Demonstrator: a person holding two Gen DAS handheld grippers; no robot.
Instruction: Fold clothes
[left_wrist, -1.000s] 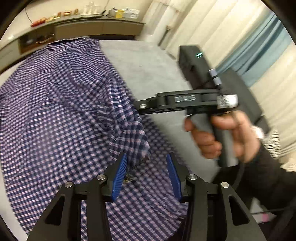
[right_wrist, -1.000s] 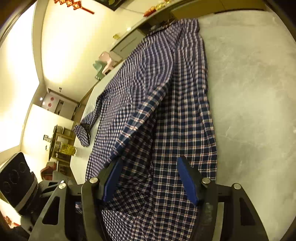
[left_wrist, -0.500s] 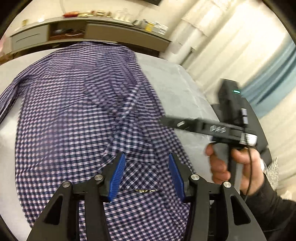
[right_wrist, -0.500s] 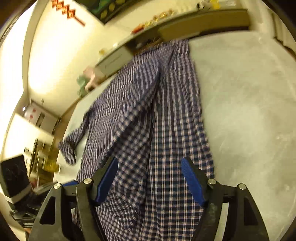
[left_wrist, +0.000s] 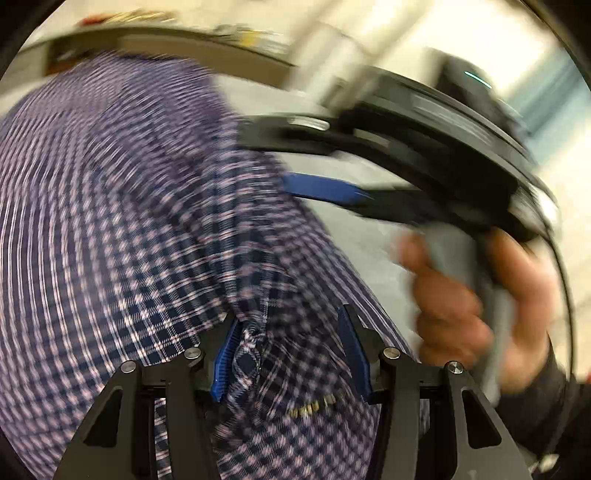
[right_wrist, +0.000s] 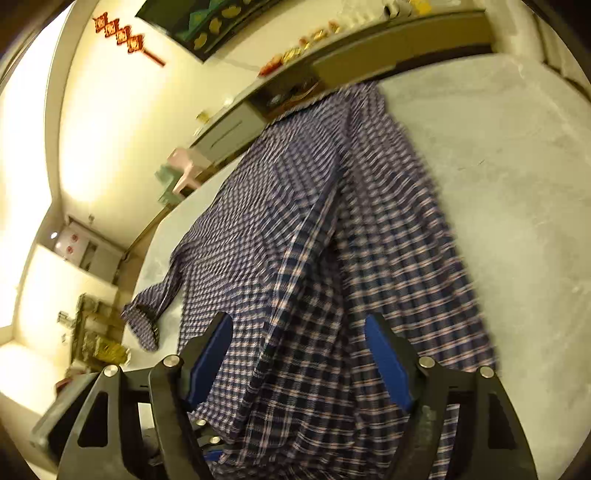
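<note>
Black two-finger left gripper (left_wrist: 286, 345) with ribbed blue pads, silver screws, matching right gripper (right_wrist: 301, 358), grey handle, seemingly dark sleeve (left_wrist: 554, 413)

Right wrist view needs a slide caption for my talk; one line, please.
Open right hand-held gripper poised over a plaid shirt spread on a grey table, one sleeve trailing left.

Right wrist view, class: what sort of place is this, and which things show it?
Probably a home living or dining room: a red hanging ornament on the wall, a long sideboard with small items, and a checked shirt on a table.
</note>
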